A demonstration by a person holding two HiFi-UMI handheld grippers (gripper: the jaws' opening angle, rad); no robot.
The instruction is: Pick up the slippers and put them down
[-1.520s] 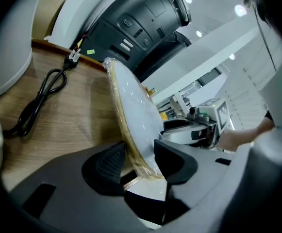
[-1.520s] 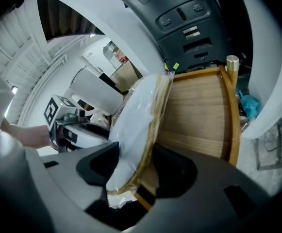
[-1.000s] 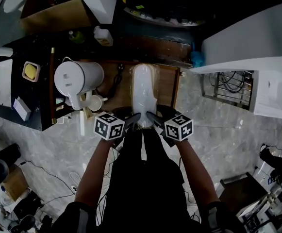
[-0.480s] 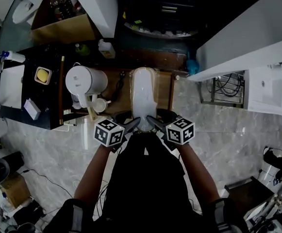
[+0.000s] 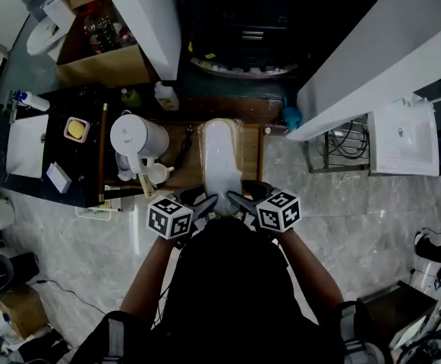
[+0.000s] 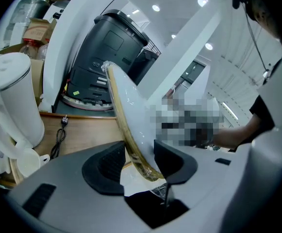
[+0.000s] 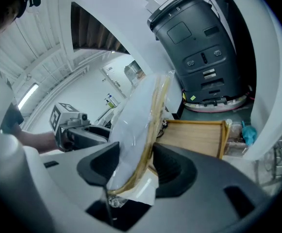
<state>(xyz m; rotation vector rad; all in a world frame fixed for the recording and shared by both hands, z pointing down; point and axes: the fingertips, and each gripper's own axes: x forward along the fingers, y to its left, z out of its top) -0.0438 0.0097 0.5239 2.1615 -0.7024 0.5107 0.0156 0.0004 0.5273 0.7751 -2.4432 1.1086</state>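
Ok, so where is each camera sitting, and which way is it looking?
Head view: on the person's head, facing steeply down at the slippers, wooden tray and kettle; both forearms, the left gripper and right gripper show.
Left gripper view: on the left gripper, facing along its jaws, closed on the slippers, toward the black machine; the right forearm shows.
Right gripper view: on the right gripper, facing along its jaws, closed on the slippers; the left gripper shows.
Shared: both gripper views see slippers, tray and black machine.

Marble floor [image 5: 357,233], low wooden table [image 5: 252,158]
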